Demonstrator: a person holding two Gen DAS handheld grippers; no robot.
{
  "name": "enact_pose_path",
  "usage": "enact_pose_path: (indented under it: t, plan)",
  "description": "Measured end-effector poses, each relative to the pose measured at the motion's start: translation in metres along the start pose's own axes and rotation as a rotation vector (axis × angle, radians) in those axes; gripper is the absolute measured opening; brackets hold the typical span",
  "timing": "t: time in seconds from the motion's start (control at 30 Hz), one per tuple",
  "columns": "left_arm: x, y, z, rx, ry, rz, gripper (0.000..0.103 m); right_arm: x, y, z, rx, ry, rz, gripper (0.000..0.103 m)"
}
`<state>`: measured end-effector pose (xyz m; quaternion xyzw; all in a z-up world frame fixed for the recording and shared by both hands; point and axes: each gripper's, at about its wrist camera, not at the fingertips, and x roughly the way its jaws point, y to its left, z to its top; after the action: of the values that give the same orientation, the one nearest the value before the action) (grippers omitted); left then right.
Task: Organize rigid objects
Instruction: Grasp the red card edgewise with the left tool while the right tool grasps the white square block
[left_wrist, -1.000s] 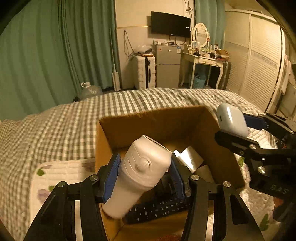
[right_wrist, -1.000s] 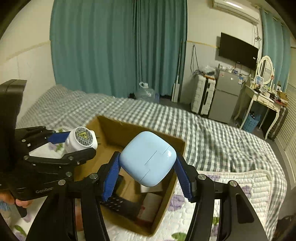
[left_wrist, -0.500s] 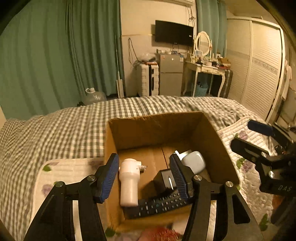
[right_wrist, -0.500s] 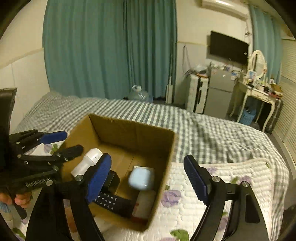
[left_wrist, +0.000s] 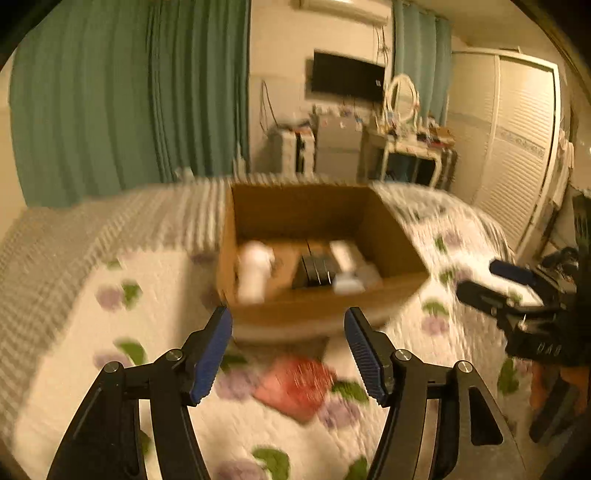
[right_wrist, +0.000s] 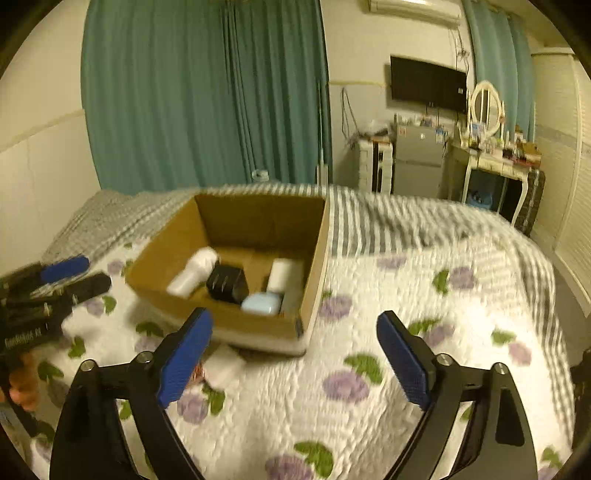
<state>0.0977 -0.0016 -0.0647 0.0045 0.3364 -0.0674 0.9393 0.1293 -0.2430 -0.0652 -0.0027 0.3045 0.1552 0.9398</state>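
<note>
An open cardboard box (left_wrist: 314, 306) (right_wrist: 255, 328) sits on the bed's flowered quilt. Inside it lie a white cylindrical device (left_wrist: 253, 271) (right_wrist: 192, 273), a black block-shaped item (left_wrist: 314, 269) (right_wrist: 227, 284), a light blue earbud case (right_wrist: 262, 303) and a white item (right_wrist: 282, 273). My left gripper (left_wrist: 288, 350) is open and empty, pulled back in front of the box. My right gripper (right_wrist: 295, 350) is open and empty, back from the box's near right corner. A red flat object (left_wrist: 295, 384) lies on the quilt between the left gripper's fingers. A white object (right_wrist: 225, 363) lies by the box.
The flowered quilt (right_wrist: 406, 332) covers the bed's near part, with grey checked bedding (left_wrist: 74, 236) beyond. Teal curtains (right_wrist: 203, 92), a small fridge (right_wrist: 417, 158), a dressing table (right_wrist: 491, 166) and a wall TV (right_wrist: 428, 85) stand behind the bed.
Both grippers let go of their loads into the box: the white device from the left, the blue case from the right. Both then drew back from the box, fingers open.
</note>
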Motion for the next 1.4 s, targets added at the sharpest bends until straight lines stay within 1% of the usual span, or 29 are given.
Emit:
enact_pose_path:
  t: [0.1,0.13,0.27,0.33,0.5,0.57,0.63,0.7,0.83,0.9,0.93,1.0,1.03,1.07,1.1,1.13,1.2,1.33,1.4]
  plan:
    - [0.028,-0.003,-0.024,0.009,0.095,0.011,0.066,0.014,0.004,-0.013,-0.004,0.056,-0.003,0.095]
    - [0.042,-0.007,-0.034,0.036,0.135,0.005,0.066,0.018,0.006,-0.016,-0.013,0.071,-0.007,0.095]
    - [0.08,-0.018,-0.06,0.121,0.269,0.043,0.066,0.032,0.011,-0.022,-0.034,0.115,-0.02,0.095]
    - [0.094,-0.022,-0.066,0.152,0.309,0.069,0.066,0.037,0.01,-0.025,-0.035,0.133,-0.022,0.095]
    - [0.108,-0.029,-0.061,0.205,0.286,0.097,0.068,0.042,0.008,-0.027,-0.024,0.164,-0.021,0.095]
    - [0.119,-0.027,-0.058,0.214,0.291,0.104,0.075,0.043,0.007,-0.027,-0.021,0.166,-0.019,0.095]
    - [0.133,-0.019,-0.057,0.171,0.337,0.072,0.077,0.044,0.007,-0.027,-0.021,0.173,-0.015,0.095]
    - [0.135,-0.012,-0.054,0.13,0.336,0.035,0.077,0.044,0.008,-0.028,-0.023,0.179,-0.014,0.095]
    - [0.125,-0.009,-0.054,0.119,0.322,0.028,0.074,0.046,0.01,-0.03,-0.029,0.184,-0.013,0.095]
    - [0.113,-0.008,-0.056,0.091,0.317,0.019,0.074,0.046,0.011,-0.03,-0.03,0.185,-0.007,0.095]
    - [0.104,-0.004,-0.056,0.057,0.315,0.005,0.074,0.046,0.012,-0.03,-0.03,0.184,0.002,0.095]
    - [0.092,0.001,-0.056,0.022,0.304,0.009,0.073,0.046,0.013,-0.031,-0.032,0.184,0.014,0.095]
    - [0.084,0.003,-0.056,0.006,0.294,0.026,0.071,0.047,0.013,-0.031,-0.036,0.185,0.017,0.095]
    - [0.078,0.006,-0.056,-0.007,0.284,0.032,0.059,0.048,0.015,-0.032,-0.04,0.187,0.019,0.095]
    - [0.07,0.01,-0.054,-0.032,0.267,0.019,0.043,0.049,0.016,-0.032,-0.044,0.189,0.023,0.095]
    - [0.064,0.011,-0.054,-0.048,0.254,0.025,0.033,0.05,0.018,-0.033,-0.049,0.192,0.028,0.095]
    - [0.058,0.013,-0.049,-0.067,0.241,0.018,0.03,0.054,0.024,-0.035,-0.066,0.198,0.038,0.095]
    - [0.054,0.011,-0.047,-0.062,0.224,0.075,0.019,0.071,0.043,-0.041,-0.121,0.232,0.061,0.095]
    - [0.047,0.027,-0.043,-0.095,0.211,0.07,0.015,0.08,0.054,-0.042,-0.147,0.236,0.075,0.095]
